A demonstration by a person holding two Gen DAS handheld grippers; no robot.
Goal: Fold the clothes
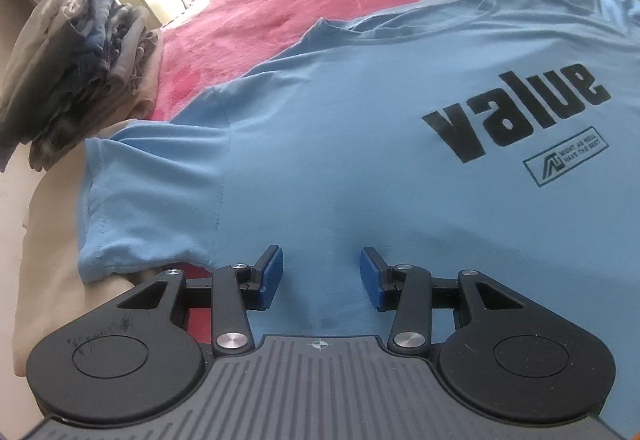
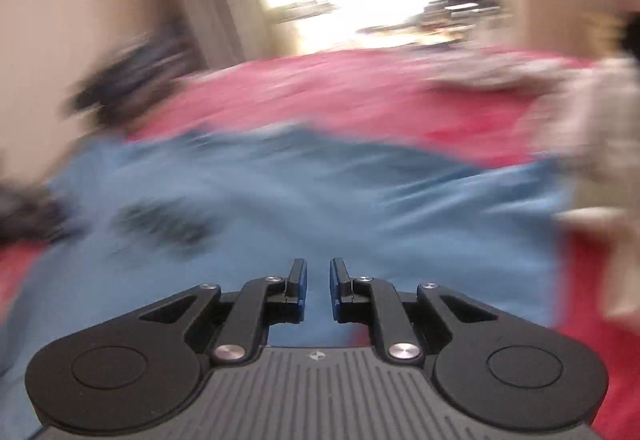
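Lying flat, blue T-shirt (image 1: pixel 360 144), collar away; left fingers (image 1: pixel 272 272) apart, right fingers (image 2: pixel 298 280) narrow, both empty.

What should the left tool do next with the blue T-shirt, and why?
Probably lower the left tool and close it on the near edge of the blue T-shirt. The shirt lies spread flat and unfolded on the red blanket, print up; the tool's jaws stand open just above the cloth, with nothing gripped. The right tool also holds nothing; its view is motion-blurred.
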